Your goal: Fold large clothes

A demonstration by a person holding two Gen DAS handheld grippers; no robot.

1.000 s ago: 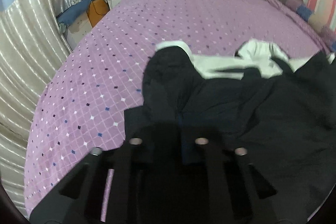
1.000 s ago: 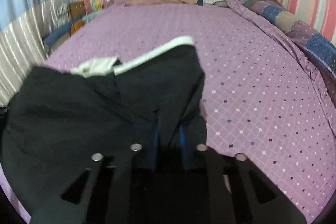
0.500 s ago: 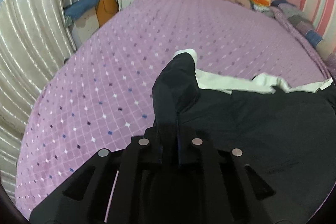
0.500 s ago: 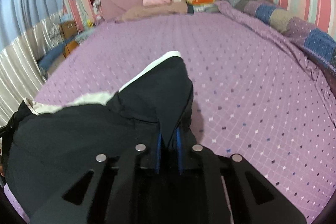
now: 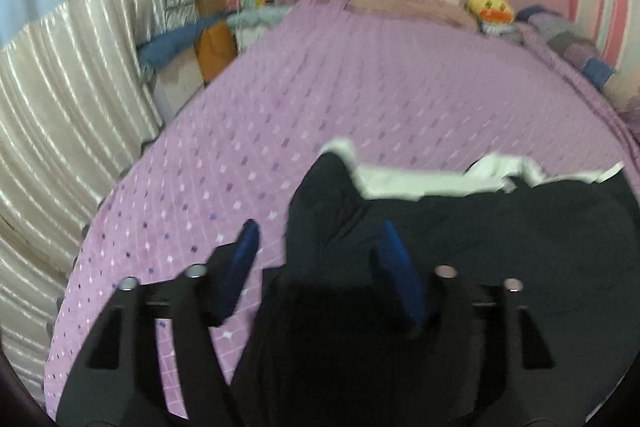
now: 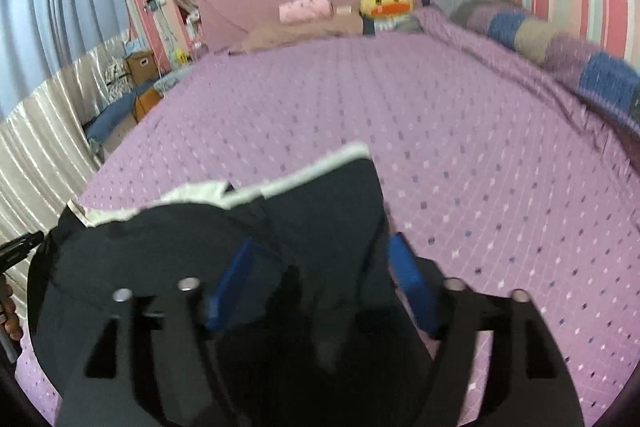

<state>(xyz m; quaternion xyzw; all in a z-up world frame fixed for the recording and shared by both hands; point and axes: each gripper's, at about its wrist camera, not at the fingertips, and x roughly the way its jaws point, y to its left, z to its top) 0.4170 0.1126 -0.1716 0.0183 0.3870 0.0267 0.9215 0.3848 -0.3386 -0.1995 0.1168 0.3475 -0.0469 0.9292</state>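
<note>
Left wrist view shows the left hand-held gripper [image 5: 320,259] with its jaws opening, a ridge of the dark garment [image 5: 500,247] between the blue pads but no longer pinched. The right hand-held gripper [image 6: 320,267] is likewise opening over its own corner. This looks like the release that ends one fold. Next, I judge, both should lift clear and find fresh edges. The garment, black with a white lining band [image 6: 312,171], lies rumpled on the purple bed [image 6: 480,155]

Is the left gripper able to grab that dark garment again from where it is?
Probably yes: the dark garment lies between the left gripper jaws, which are opening, with nothing in the way.
</note>
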